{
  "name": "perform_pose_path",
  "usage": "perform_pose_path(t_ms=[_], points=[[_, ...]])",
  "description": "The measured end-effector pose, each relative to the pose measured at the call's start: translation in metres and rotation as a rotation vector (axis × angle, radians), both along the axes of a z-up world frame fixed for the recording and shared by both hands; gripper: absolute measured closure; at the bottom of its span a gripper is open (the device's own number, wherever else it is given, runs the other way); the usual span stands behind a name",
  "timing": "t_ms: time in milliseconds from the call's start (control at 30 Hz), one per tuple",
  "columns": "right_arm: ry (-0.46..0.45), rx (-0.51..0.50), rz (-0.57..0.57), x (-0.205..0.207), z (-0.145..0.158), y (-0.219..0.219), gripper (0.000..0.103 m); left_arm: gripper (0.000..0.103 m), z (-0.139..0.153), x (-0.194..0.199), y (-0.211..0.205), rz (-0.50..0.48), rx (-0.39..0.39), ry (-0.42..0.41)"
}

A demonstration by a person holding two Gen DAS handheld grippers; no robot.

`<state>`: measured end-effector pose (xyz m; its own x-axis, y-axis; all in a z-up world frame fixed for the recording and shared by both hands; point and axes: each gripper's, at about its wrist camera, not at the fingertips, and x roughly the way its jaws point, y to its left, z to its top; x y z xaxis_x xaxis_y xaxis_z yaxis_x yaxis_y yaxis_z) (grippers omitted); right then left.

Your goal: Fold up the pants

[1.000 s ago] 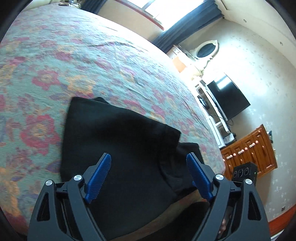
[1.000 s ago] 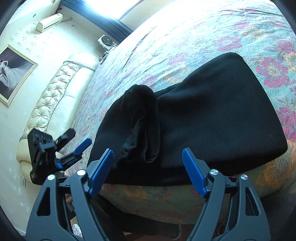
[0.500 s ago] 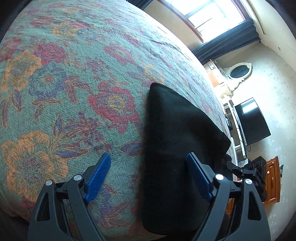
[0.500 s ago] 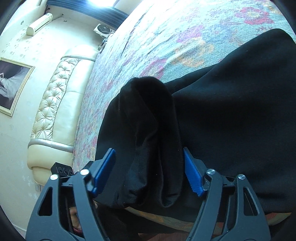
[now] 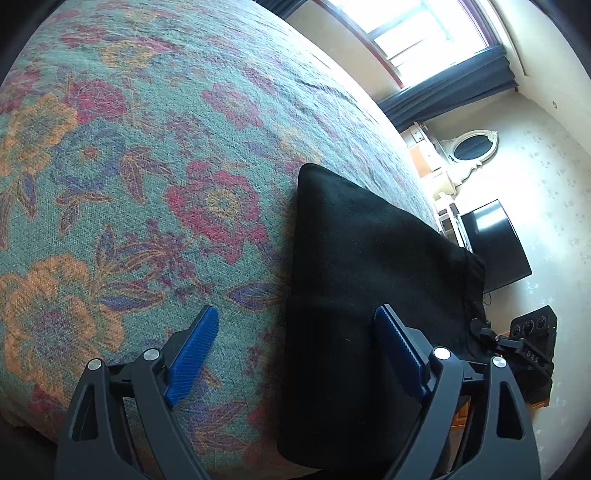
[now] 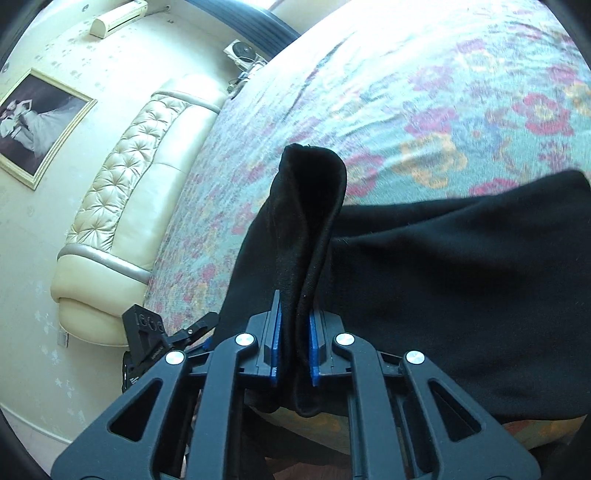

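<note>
Right gripper (image 6: 294, 345) pinches a bunched ridge of soft black pants (image 6: 443, 280); left gripper (image 5: 299, 350) gapes wide over woven floral bedspread (image 5: 129, 166).

1. One pair of black pants (image 5: 362, 295), on the bed.
2. One bed (image 5: 155, 155) with a floral cover.
3. Two grippers: the left gripper (image 5: 295, 347) and the right gripper (image 6: 294, 343).
4. One television (image 5: 495, 247).
5. One oval mirror (image 5: 474, 149).
6. One framed picture (image 6: 35, 127).
7. One tufted headboard (image 6: 125, 192).
8. One wall air conditioner (image 6: 118, 18).
</note>
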<state>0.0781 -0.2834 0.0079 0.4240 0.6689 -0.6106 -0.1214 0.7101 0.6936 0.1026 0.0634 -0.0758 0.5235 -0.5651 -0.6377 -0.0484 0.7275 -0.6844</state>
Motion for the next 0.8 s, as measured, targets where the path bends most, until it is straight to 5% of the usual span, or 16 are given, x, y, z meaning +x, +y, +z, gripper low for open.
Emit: perform_pose_path(t_ms=[300,800], points=[[-0.064,-0.094,-0.048,-0.008,0.037,-0.059,0.096,0.018,0.013,0.001,-0.032,-0.077,0.001,-0.033],[0.106,-0.089,-0.200,-0.027,-0.039,-0.147,0.096,0.018,0.008,0.005,-0.088,-0.176,-0.010,-0.014]])
